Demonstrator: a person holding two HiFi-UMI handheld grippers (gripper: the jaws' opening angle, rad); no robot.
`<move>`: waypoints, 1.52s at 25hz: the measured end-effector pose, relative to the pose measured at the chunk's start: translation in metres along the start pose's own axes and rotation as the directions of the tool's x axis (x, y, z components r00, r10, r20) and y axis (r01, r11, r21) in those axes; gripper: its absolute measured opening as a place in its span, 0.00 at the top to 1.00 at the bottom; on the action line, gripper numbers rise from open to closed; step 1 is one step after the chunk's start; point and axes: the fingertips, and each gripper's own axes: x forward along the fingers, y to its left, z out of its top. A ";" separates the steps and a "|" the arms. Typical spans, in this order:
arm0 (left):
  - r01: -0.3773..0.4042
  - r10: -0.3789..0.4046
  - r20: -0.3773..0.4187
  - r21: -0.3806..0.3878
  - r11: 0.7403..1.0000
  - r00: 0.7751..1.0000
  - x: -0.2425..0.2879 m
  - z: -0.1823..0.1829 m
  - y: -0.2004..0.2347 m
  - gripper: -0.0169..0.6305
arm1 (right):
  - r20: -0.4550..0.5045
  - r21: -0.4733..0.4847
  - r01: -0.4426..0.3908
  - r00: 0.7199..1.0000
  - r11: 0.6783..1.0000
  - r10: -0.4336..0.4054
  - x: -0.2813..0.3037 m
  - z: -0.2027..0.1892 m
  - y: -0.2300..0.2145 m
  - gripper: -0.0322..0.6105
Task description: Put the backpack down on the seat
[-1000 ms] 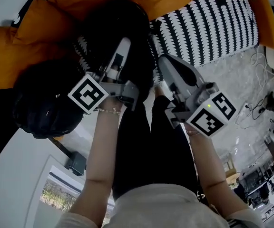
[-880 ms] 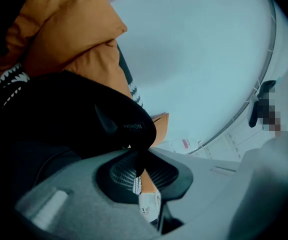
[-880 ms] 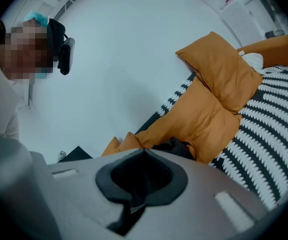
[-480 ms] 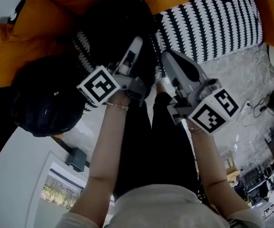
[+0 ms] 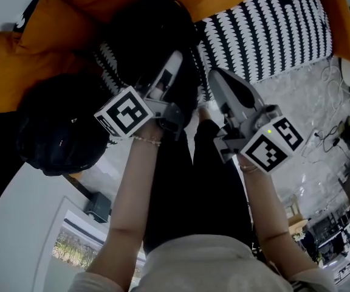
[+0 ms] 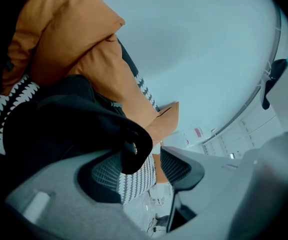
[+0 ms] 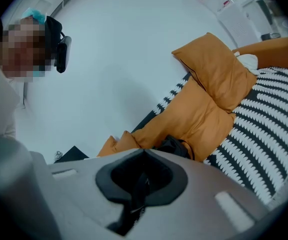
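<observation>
The black backpack (image 5: 141, 35) lies on the black-and-white patterned seat (image 5: 272, 29), against orange cushions (image 5: 35, 47). My left gripper (image 5: 174, 62) is at its near edge. In the left gripper view that gripper (image 6: 151, 159) is open; its jaws have just been opening. A black loop of the backpack (image 6: 134, 149) hangs loose in front of the left pad, and neither pad presses it. My right gripper (image 5: 217, 75) sits just right of the backpack. Its tips (image 7: 144, 151) meet, and a thin black strap (image 7: 136, 191) runs down between the pads.
A large rounded black mass (image 5: 59, 126) lies at the sofa's left end. Black-trousered legs (image 5: 193, 181) stand close to the seat's front. Cables (image 5: 330, 132) and clutter lie on the pale floor at right. A white wall (image 7: 124, 59) is behind the cushions.
The left gripper's jaws have opened off the backpack loop. It slid a little toward the seat and tilted. The right gripper has kept its place and stays closed.
</observation>
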 end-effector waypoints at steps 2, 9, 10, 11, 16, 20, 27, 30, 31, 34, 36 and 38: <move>-0.001 0.001 0.003 0.002 1.000 1.000 -0.005 0.000 -0.005 0.63 | 0.009 0.000 0.002 1.000 1.000 -0.002 -0.004 0.005 0.003 0.95; 0.008 -0.008 0.008 0.013 1.000 1.000 -0.027 0.000 -0.035 0.64 | 0.023 -0.049 -0.021 0.999 0.999 0.022 -0.016 0.018 0.027 0.95; 0.009 -0.010 0.007 0.022 1.000 1.000 -0.031 -0.001 -0.040 0.64 | 0.026 -0.054 -0.030 0.999 0.998 0.031 -0.018 0.020 0.032 0.95; 0.015 -0.015 0.004 0.029 0.999 1.000 -0.034 -0.002 -0.045 0.64 | 0.029 -0.058 -0.039 0.999 0.998 0.040 -0.021 0.021 0.038 0.95; 0.095 -0.094 -0.019 0.101 0.990 0.995 -0.051 -0.007 -0.086 0.64 | 0.022 -0.112 -0.050 0.998 0.992 0.053 -0.036 0.029 0.065 0.95; 0.172 -0.173 -0.009 0.155 0.973 0.985 -0.065 -0.006 -0.121 0.71 | 0.052 -0.129 -0.071 0.996 0.989 0.078 -0.053 0.037 0.086 0.95; 0.225 -0.241 0.044 0.230 0.947 0.970 -0.100 0.012 -0.184 0.80 | 0.143 -0.166 -0.133 0.977 0.977 0.158 -0.087 0.077 0.129 0.95; 0.240 -0.265 0.066 0.258 0.936 0.962 -0.112 0.022 -0.207 0.83 | 0.135 -0.232 -0.140 0.975 0.963 0.174 -0.096 0.089 0.148 0.95; 0.246 -0.273 0.070 0.266 0.932 0.959 -0.115 0.024 -0.214 0.84 | 0.134 -0.247 -0.138 0.976 0.959 0.175 -0.099 0.091 0.154 0.95; 0.276 -0.309 0.073 0.290 0.916 0.948 -0.125 0.031 -0.238 0.89 | 0.143 -0.273 -0.137 0.973 0.952 0.181 -0.111 0.101 0.170 0.95; 0.293 -0.332 0.078 0.312 0.904 0.940 -0.131 0.036 -0.254 0.93 | 0.149 -0.292 -0.144 0.970 0.945 0.194 -0.118 0.109 0.180 0.95; 0.304 -0.351 0.082 0.342 0.889 0.933 -0.138 0.041 -0.271 0.95 | 0.160 -0.312 -0.149 0.965 0.938 0.207 -0.125 0.116 0.190 0.95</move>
